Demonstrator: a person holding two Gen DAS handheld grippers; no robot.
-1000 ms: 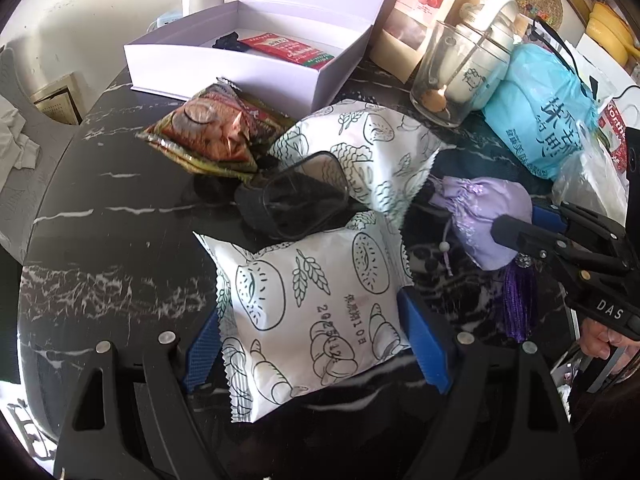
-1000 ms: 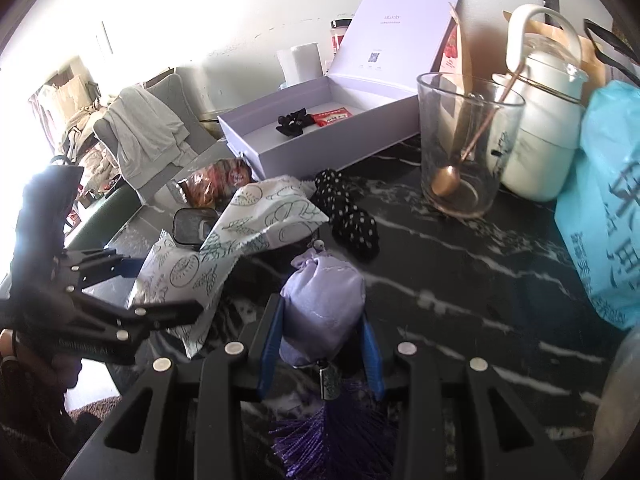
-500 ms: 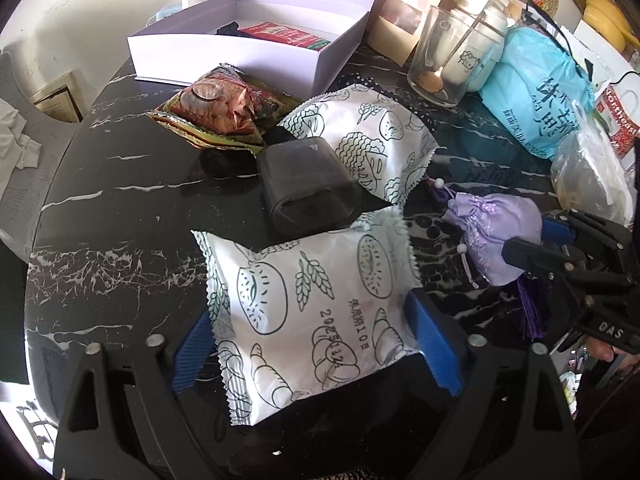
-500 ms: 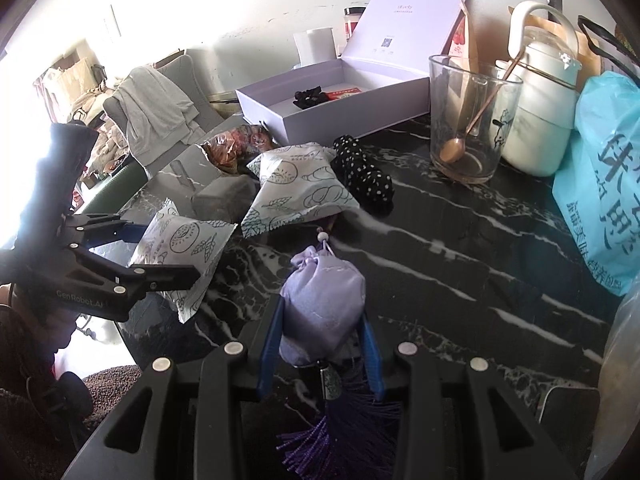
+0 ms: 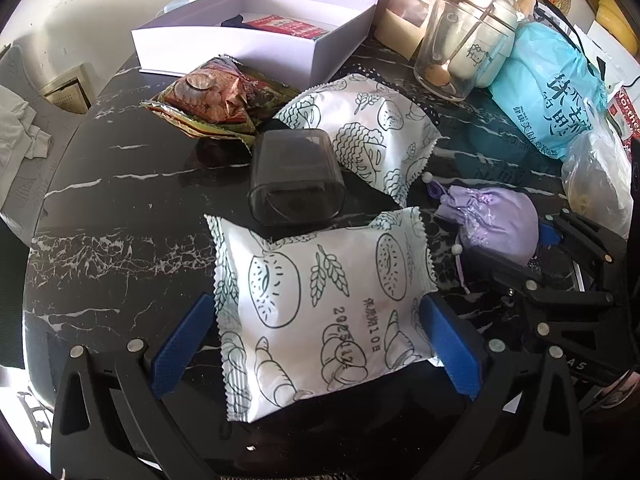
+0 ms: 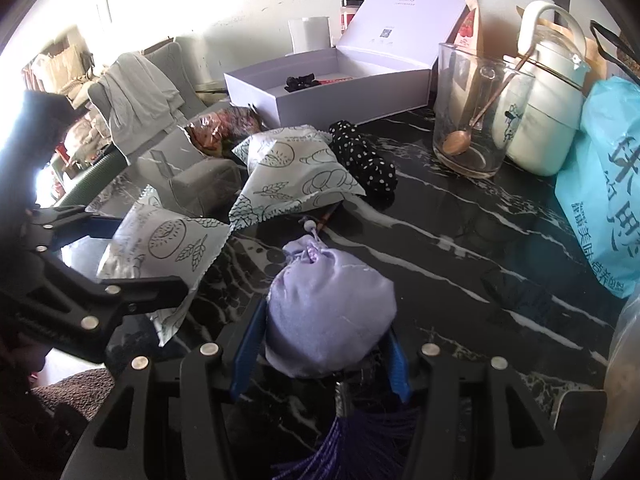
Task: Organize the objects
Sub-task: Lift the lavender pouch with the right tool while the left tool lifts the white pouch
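My left gripper point(image 5: 316, 320) is shut on a white bread packet point(image 5: 320, 300) printed with pastry drawings and holds it above the black marble table point(image 5: 120, 208). My right gripper point(image 6: 320, 336) is shut on a lilac drawstring pouch point(image 6: 328, 312) with a purple tassel point(image 6: 360, 440); the pouch also shows in the left wrist view point(image 5: 492, 224). A second white bread packet point(image 5: 368, 128) lies behind a dark clear plastic tub point(image 5: 294, 178). An open white box point(image 5: 256, 44) stands at the back.
A red-brown snack bag point(image 5: 212, 100) lies left of the second packet. A black polka-dot cloth point(image 6: 364, 160), a glass beaker with a spoon point(image 6: 476, 112), a white kettle point(image 6: 548, 96) and a blue plastic bag point(image 6: 608, 200) crowd the back right.
Both grippers have lifted and pulled back from the pile with their loads. The bread packet came off the plastic tub, which now shows whole.
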